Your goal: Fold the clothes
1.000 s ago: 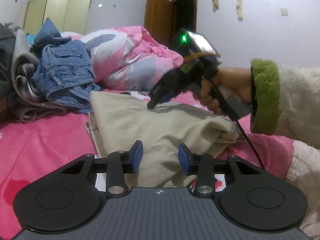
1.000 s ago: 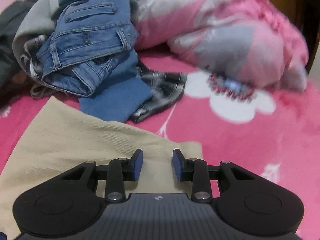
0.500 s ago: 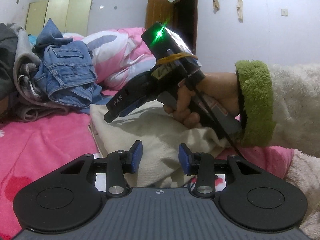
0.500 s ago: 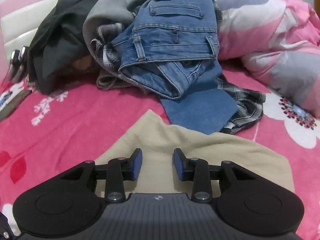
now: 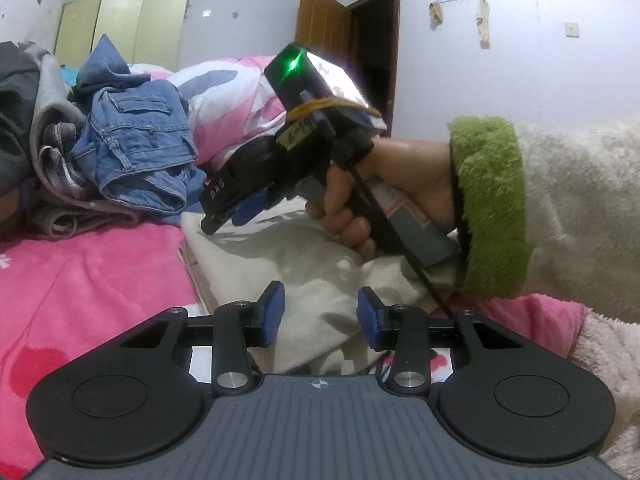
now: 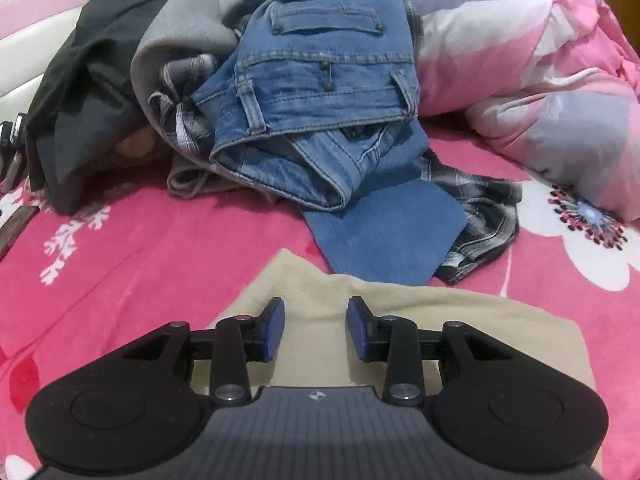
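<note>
A beige garment point(image 5: 304, 256) lies folded on the pink bedsheet point(image 5: 80, 272). My left gripper point(image 5: 320, 316) hovers low at its near edge, jaws apart, with cloth showing beyond the gap and nothing pinched. A hand in a fluffy green-cuffed sleeve point(image 5: 488, 200) holds my right gripper point(image 5: 224, 220), tipped down over the garment's far left part. In the right wrist view, the right gripper point(image 6: 316, 328) stands open just above the beige garment point(image 6: 460, 320), near its far corner.
A pile of clothes sits behind the garment: blue jeans point(image 6: 320, 92), a flat blue cloth point(image 6: 388, 232), a plaid shirt point(image 6: 484, 208), grey point(image 6: 176, 28) and dark point(image 6: 80, 80) pieces. A pink and white duvet point(image 6: 520, 60) is bunched at right. An open door point(image 5: 372, 48) stands in the far wall.
The right gripper swung leftwards over the beige garment and tipped further down, ending near its far corner. The left gripper stayed put.
</note>
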A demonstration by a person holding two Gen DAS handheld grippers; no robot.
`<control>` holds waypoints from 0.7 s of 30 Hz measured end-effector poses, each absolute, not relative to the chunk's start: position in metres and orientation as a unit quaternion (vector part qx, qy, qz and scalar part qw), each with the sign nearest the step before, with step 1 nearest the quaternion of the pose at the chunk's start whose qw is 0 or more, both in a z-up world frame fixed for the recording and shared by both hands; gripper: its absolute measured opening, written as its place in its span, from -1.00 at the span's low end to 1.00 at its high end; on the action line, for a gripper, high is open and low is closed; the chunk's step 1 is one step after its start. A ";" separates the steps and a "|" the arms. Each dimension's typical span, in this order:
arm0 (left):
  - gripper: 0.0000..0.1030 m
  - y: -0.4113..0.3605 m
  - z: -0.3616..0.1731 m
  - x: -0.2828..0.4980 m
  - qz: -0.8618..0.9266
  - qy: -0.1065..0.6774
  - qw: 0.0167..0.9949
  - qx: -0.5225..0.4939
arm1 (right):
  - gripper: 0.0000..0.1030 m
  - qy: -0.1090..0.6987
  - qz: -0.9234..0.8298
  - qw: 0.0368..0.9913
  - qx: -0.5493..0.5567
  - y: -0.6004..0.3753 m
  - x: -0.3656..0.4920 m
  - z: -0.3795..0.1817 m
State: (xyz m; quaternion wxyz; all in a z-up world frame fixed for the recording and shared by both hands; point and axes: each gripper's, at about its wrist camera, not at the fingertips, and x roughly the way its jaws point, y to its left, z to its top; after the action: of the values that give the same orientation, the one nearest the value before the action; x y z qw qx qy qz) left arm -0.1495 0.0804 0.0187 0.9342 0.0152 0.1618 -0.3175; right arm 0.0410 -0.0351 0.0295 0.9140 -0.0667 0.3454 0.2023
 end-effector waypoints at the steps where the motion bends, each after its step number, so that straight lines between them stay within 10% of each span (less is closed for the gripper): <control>1: -0.22 0.080 0.018 -0.150 -0.318 0.161 0.934 0.016 | -0.27 0.340 0.200 0.916 -0.070 -0.036 0.036 0.034; 21: -0.21 0.077 0.019 -0.152 -0.312 0.167 0.934 0.037 | -0.27 0.326 0.159 0.932 0.024 -0.124 -0.043 0.059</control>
State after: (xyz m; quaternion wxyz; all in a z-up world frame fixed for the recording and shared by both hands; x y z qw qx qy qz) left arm -0.1516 0.0769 0.0194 0.9345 0.0372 0.1672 -0.3121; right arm -0.0426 -0.1241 0.0594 0.9317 0.0237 0.3258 0.1589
